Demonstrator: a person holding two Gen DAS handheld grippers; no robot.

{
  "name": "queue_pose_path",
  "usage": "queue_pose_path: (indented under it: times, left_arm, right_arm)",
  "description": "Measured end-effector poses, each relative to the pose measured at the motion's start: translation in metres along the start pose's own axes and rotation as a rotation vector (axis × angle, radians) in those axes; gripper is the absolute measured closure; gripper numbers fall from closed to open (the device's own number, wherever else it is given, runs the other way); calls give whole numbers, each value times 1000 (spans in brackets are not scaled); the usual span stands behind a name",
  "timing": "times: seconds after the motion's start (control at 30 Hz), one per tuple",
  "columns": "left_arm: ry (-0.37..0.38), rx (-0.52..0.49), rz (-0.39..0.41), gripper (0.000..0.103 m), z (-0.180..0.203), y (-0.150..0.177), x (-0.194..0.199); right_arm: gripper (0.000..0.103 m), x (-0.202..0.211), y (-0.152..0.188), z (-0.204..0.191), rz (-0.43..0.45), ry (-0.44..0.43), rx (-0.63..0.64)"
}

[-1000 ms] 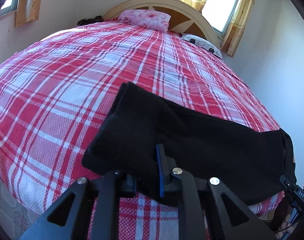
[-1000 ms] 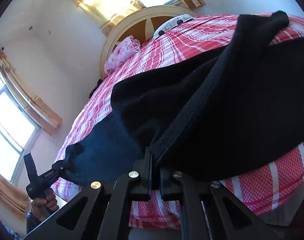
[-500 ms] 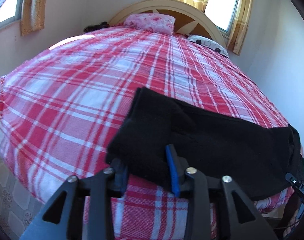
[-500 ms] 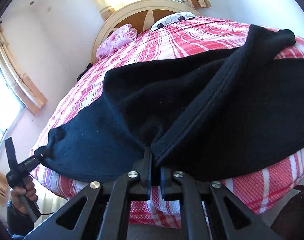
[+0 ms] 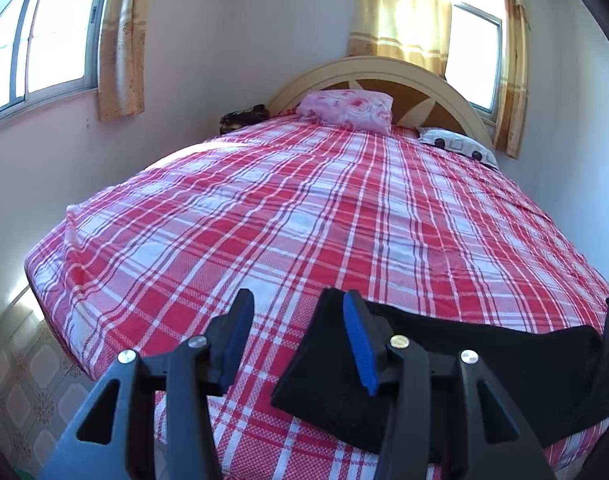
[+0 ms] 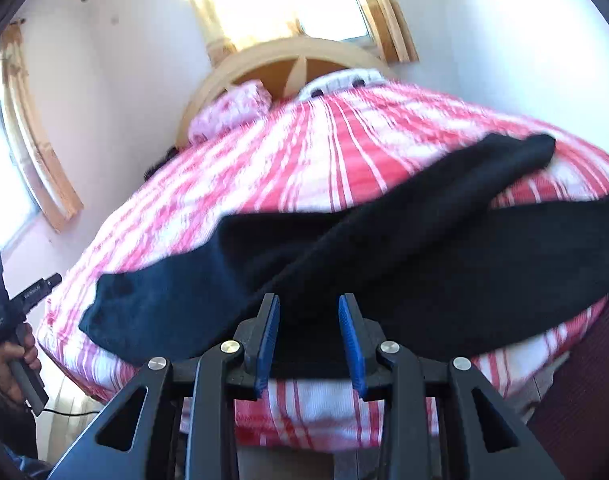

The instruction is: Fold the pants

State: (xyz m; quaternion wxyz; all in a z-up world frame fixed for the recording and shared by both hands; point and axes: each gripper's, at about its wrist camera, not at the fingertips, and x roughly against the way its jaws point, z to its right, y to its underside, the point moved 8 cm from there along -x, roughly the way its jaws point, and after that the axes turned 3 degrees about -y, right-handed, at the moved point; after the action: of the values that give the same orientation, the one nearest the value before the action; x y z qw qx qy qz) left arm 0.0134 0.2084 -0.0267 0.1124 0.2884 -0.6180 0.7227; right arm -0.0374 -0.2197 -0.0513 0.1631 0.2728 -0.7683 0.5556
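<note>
The black pants [image 5: 444, 364] lie folded along the near edge of the bed, on the red and white plaid sheet [image 5: 304, 220]. My left gripper [image 5: 296, 336] is open and empty, just left of the pants' left end; its right finger stands in front of the cloth. In the right wrist view the pants [image 6: 384, 260] stretch across the bed's edge. My right gripper [image 6: 309, 340] is open just in front of the pants' near edge, holding nothing. The left gripper's handle [image 6: 8, 312] and the hand holding it show at the far left.
A pink floral pillow [image 5: 346, 110] and a white patterned pillow [image 5: 456, 146] lie against the wooden headboard [image 5: 384, 76]. A dark bundle [image 5: 244, 116] sits at the bed's far left corner. Windows with yellow curtains [image 5: 120, 36] line the walls. Tiled floor [image 5: 24, 380] lies left of the bed.
Both grippers have opened and let go of the pants, which now rest on the bed. Both have drawn back, the left one also shifting to the left of the cloth.
</note>
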Motion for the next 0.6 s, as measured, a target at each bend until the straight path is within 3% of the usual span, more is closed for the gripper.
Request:
queue_pose_path:
  times: [0.13,0.27,0.37,0.43,0.47,0.53,0.6]
  left_arm:
    - [66,-55,-16,53,33,4,-11]
    - [132,-80,-95,53,72,28,-34]
    - [110,-124,-131,53,84,51,-48]
    - [91,-139,-195,53,84,71,-62]
    - [95,-125,-225,54,82,79,-67]
    - [97,-130,-195,54,82,82,-65]
    - [78,-166,-188,52,86,84,-63]
  right_arm:
    - [70,-15,-12,11,-15,-1,-46]
    - [70,-22,-24,29,-8,27,-111]
    - [70,-19,-49,46,27,86,-96]
    - [69,-19,-70,64,42,130,-77]
    - [63,-22,-84,77,44,164,-69]
    - [52,-32,-111,99,42,198,-77]
    - [50,-48,-137,128,42,237,-115]
